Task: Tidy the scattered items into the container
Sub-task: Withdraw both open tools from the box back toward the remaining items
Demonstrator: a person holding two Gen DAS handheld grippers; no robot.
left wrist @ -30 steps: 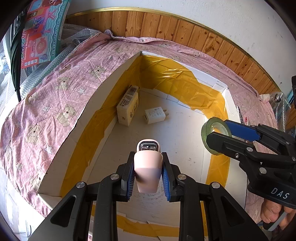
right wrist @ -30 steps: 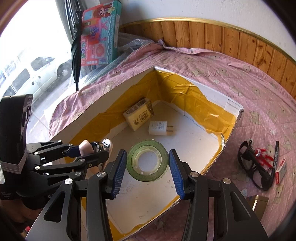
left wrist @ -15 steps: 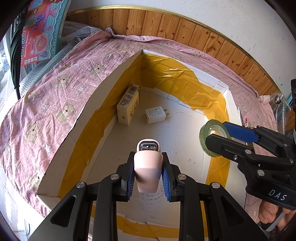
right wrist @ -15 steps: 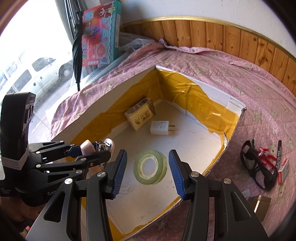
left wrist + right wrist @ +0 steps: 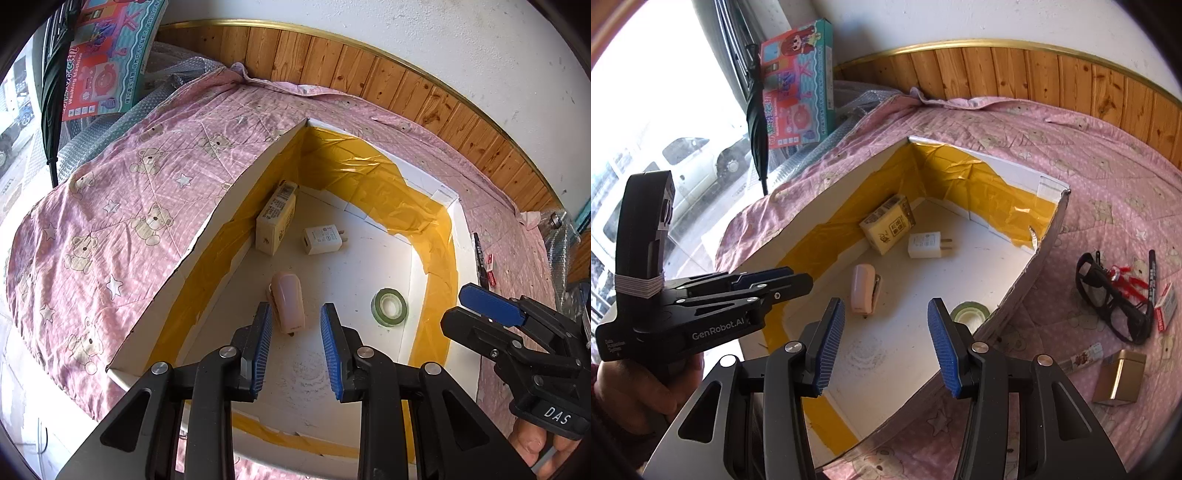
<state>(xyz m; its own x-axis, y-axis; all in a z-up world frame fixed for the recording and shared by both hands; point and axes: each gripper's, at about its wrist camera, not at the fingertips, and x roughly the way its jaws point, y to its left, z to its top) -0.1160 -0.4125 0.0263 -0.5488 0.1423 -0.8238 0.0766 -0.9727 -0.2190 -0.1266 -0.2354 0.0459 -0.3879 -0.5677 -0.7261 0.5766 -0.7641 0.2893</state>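
Observation:
A white cardboard box with yellow tape inside lies on the pink bedspread. On its floor lie a pink stapler, a green tape roll, a white charger and a yellow carton. My left gripper hangs open just above the stapler, holding nothing. Over the box's near right part, my right gripper is open and empty too; the tape roll sits below its right finger.
On the bedspread right of the box lie black glasses, a red item, a pen, a small red-and-white packet, a gold box and a printed stick. A toy box and a folded umbrella stand at the far left.
The right gripper opened first and dropped the tape roll into the box. Then the left gripper opened and the pink stapler fell to the box floor. Both grippers pulled back slightly.

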